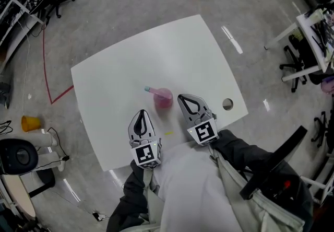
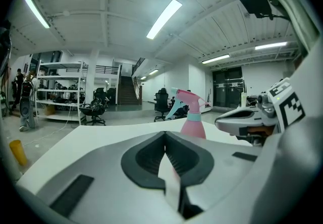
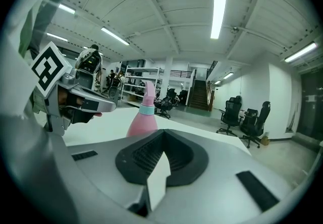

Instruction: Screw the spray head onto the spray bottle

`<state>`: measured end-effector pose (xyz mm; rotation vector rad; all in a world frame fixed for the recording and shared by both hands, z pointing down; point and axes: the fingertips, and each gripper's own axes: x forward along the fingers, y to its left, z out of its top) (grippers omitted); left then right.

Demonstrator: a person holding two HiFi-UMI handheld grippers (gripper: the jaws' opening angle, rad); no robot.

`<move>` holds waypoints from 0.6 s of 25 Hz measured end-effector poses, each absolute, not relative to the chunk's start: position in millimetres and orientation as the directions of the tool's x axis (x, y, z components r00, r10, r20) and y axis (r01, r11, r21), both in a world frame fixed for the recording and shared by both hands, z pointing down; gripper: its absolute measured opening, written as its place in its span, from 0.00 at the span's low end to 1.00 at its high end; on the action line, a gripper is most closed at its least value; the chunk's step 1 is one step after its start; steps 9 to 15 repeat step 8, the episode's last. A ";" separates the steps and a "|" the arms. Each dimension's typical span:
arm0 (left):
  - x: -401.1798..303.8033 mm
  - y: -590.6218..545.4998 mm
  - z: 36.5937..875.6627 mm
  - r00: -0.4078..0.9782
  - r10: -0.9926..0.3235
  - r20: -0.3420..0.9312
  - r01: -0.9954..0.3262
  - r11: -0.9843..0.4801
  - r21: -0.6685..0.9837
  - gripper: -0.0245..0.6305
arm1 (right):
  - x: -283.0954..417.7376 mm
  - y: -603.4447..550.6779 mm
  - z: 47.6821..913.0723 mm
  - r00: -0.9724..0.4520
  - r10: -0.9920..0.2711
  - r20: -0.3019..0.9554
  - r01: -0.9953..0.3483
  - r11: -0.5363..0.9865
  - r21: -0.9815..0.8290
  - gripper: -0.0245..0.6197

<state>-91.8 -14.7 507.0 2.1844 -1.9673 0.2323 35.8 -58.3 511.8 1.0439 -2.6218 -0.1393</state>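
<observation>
A pink spray bottle (image 1: 163, 99) stands upright near the table's front edge, with its pink spray head and teal nozzle (image 1: 148, 90) on top, pointing left. The left gripper view shows the bottle (image 2: 193, 124) ahead and slightly right; the right gripper view shows it (image 3: 143, 123) ahead and slightly left. My left gripper (image 1: 142, 114) is shut and empty, just front-left of the bottle. My right gripper (image 1: 182, 98) is shut and empty, close to the bottle's right side. Neither touches it. Each gripper's jaws meet with nothing between them (image 2: 165, 135) (image 3: 162, 135).
The white table (image 1: 156, 53) has a round cable hole (image 1: 227, 104) at its right front corner. A small yellowish mark (image 1: 168, 133) lies near the front edge. On the floor are a yellow cup (image 1: 30, 123), office chairs (image 1: 295, 66) and red tape lines.
</observation>
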 end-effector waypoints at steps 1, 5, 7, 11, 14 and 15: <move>-92.0 -15.0 508.2 0.105 -0.963 0.247 -0.994 -0.099 0.036 0.05 | 35.8 -58.6 511.2 -0.683 -0.685 0.254 -0.655 0.728 0.202 0.03; -91.5 -16.6 514.7 0.101 -0.955 0.278 -0.995 -0.095 0.033 0.05 | 37.9 -59.0 512.2 -0.681 -0.686 0.255 -0.658 0.727 0.197 0.03; -90.8 -17.4 518.5 0.101 -0.950 0.294 -0.995 -0.095 0.036 0.05 | 39.0 -58.7 514.4 -0.679 -0.686 0.262 -0.658 0.727 0.198 0.03; -90.5 -17.8 520.6 0.102 -0.948 0.302 -0.995 -0.095 0.037 0.05 | 39.4 -58.5 515.3 -0.678 -0.685 0.268 -0.657 0.727 0.199 0.03; -90.5 -17.8 520.6 0.102 -0.948 0.302 -0.995 -0.095 0.037 0.05 | 39.4 -58.5 515.3 -0.678 -0.685 0.268 -0.657 0.727 0.199 0.03; -90.5 -17.8 520.6 0.102 -0.948 0.302 -0.995 -0.095 0.037 0.05 | 39.4 -58.5 515.3 -0.678 -0.685 0.268 -0.657 0.727 0.199 0.03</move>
